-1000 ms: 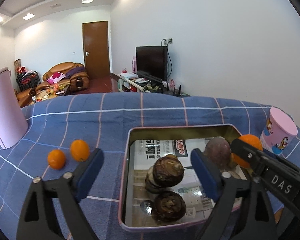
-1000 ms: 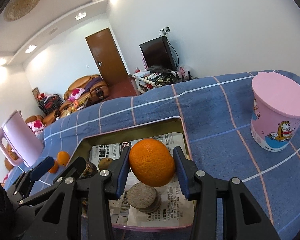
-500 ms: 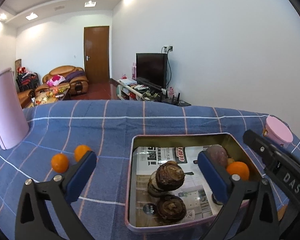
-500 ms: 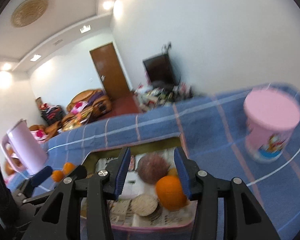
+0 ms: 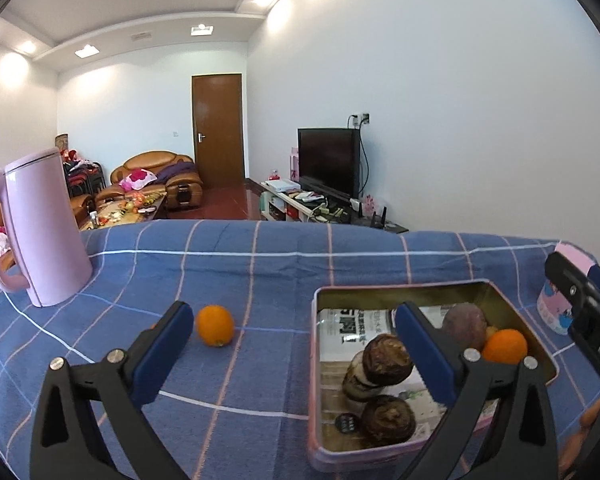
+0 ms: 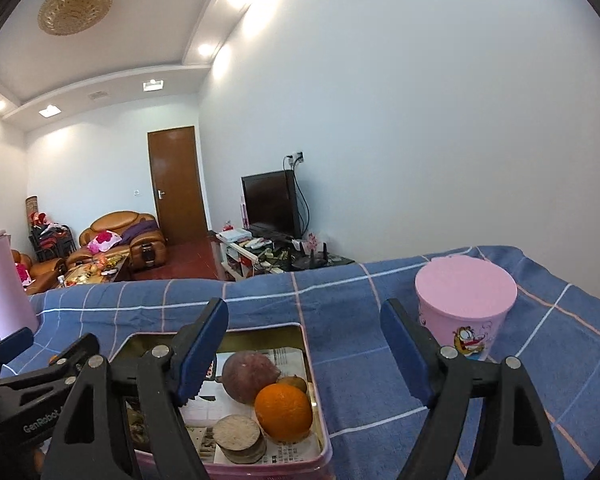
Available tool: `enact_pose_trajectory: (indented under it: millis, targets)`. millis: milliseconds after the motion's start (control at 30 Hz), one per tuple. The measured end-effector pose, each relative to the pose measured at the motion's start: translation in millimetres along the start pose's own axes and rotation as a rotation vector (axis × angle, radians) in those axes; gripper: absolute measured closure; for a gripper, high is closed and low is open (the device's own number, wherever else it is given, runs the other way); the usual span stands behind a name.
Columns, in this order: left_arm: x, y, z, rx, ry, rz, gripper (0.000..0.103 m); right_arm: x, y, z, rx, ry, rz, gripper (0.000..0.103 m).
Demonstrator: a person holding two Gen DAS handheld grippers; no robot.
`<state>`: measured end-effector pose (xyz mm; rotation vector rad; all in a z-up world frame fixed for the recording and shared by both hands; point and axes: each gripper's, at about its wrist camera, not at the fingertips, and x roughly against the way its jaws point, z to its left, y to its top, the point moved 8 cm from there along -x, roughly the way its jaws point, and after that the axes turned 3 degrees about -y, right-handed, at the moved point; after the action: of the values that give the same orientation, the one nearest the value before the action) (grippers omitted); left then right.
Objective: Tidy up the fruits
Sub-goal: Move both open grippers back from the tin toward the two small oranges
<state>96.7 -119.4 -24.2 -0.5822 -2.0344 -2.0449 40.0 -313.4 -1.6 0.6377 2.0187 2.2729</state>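
Note:
A pink-rimmed metal tin [image 5: 512, 298] lined with newspaper sits on the blue checked tablecloth and also shows in the right wrist view [image 6: 318, 420]. It holds an orange [image 6: 283, 412], a purple round fruit [image 6: 249, 376], a small brown fruit [image 6: 292, 383] and several dark brown round items [image 5: 386, 360]. Another orange [image 5: 215, 325] lies on the cloth left of the tin, just beyond my left gripper's left fingertip. My left gripper [image 5: 292, 336] is open and empty above the tin's left edge. My right gripper [image 6: 304, 332] is open and empty above the tin's right side.
A pink kettle [image 5: 40, 228] stands at the far left of the table. A pink lidded cup with a cartoon cat [image 6: 464, 304] stands right of the tin. The table's far edge drops to a living room with sofa and TV.
My right gripper opened and dropped its orange into the tin, then rose and opened wider. My left gripper lifted and moved left toward the loose oranges; only one shows now.

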Motion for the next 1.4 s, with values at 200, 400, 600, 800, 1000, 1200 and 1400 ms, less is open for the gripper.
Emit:
enact_pose_trajectory:
  millis: [200, 400, 600, 800, 1000, 1200, 1400]
  targets:
    - [1, -4, 7, 0.005, -0.012, 0.022, 0.0, 7, -5, -4, -0.019, -0.033, 0.008, 0.023]
    - [4, -11, 13, 0.017, -0.02, 0.057, 0.0, 14, -9, -1, -0.022, -0.066, 0.015, 0.023]
    - [11, -15, 22, 0.034, -0.017, 0.058, 0.0, 28, -14, 5, -0.032, -0.088, 0.016, 0.023]
    - [17, -18, 32, 0.025, -0.019, 0.058, 0.0, 35, -20, 12, -0.055, -0.11, 0.035, 0.023]
    - [18, -19, 48, 0.03, -0.007, 0.07, 0.0, 39, -24, 30, -0.062, -0.111, 0.045, 0.023]
    - [15, -22, 65, 0.036, 0.001, 0.091, 0.0, 40, -26, 56, -0.04, -0.103, 0.042, 0.023]
    - [10, -22, 87, 0.036, 0.036, 0.105, 0.0, 37, -28, 80, -0.04, -0.079, 0.052, 0.023]
